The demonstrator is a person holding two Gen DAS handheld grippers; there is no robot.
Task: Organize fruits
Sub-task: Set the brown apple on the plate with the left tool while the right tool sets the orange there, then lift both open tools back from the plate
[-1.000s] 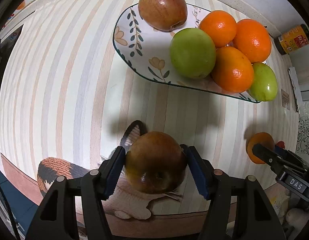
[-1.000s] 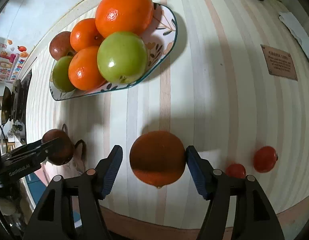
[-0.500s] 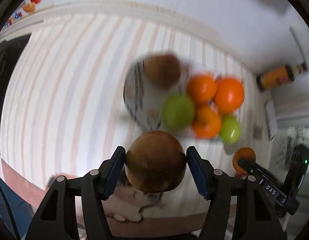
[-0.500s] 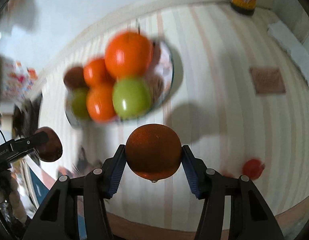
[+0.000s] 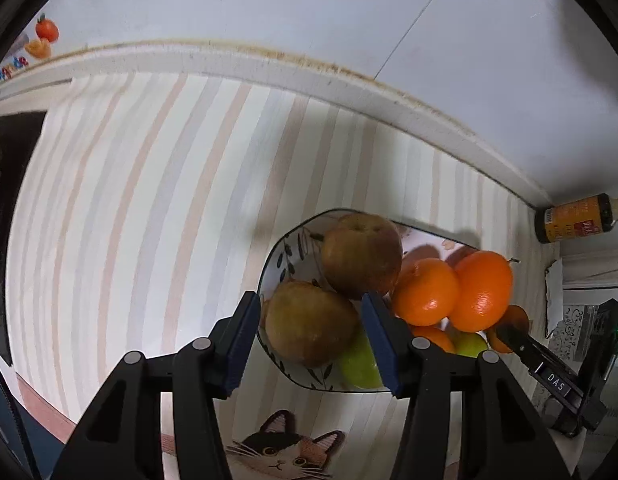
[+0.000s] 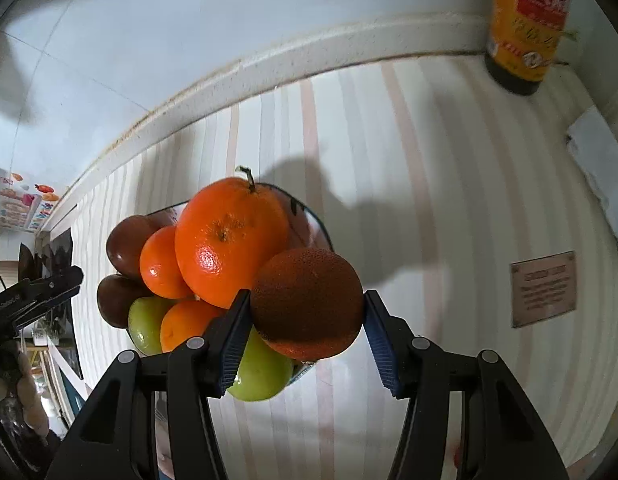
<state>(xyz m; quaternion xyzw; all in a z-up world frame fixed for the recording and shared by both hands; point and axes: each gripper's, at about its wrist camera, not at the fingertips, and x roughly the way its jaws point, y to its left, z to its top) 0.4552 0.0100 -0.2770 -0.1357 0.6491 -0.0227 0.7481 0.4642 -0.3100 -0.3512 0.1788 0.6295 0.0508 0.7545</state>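
Since the earlier frame I have carried both fruits over the plate (image 5: 285, 240): left gripper (image 5: 309, 334) closing on a brown apple (image 5: 309, 328), right gripper (image 6: 305, 332) pinching an orange (image 6: 309, 304).

Even, cool indoor light; soft shadows fall across the striped desk (image 6: 449, 184); fisheye bending and dark corners; frames sharp.
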